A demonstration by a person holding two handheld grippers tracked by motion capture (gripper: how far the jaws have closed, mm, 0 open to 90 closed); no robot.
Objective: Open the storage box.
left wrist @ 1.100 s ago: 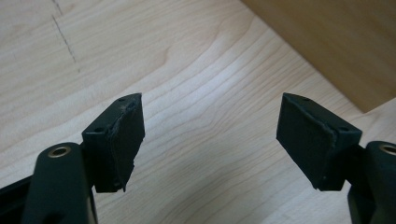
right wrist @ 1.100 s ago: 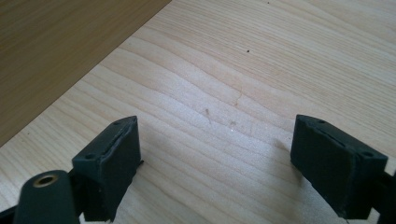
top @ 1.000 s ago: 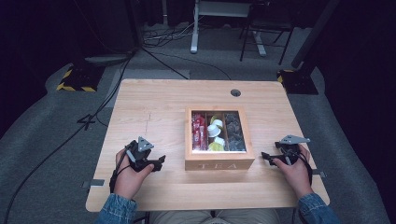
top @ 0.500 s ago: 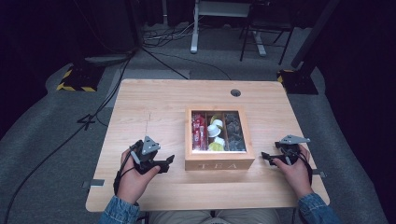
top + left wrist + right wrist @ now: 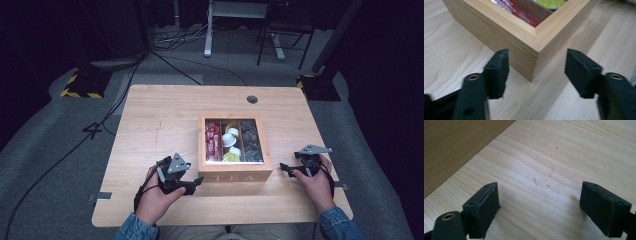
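Item: wooden tea box [image 5: 235,170], lettered TEA on its front wall, standing at the centre of the table [image 5: 165,120], slightly right of the middle of the high view. Contents, seen through the top: red sachets [image 5: 213,142] in the left compartment, white and yellow-green packets [image 5: 230,145] in the middle one, dark grey packets [image 5: 251,141] in the right one. Whether a clear lid covers the top cannot be told. Left gripper [image 5: 196,182]: at the lower left of the box, just beside its front left corner; in the left gripper view that corner [image 5: 535,53] lies between the jaws, which have just been closing, stand about half open and touch nothing. Right gripper [image 5: 284,168]: resting to the right of the box, apart from it; jaws wide open and empty over bare table, the box wall [image 5: 454,147] at the upper left of the right gripper view. Step in hand, as judged: the approach of the left gripper to the box, no grip yet made. Next move, as judged: calls for the left jaws to be squared to a flat wall or to the rim rather than to the corner, and for the right gripper to come in to the opposite side to steady the box.
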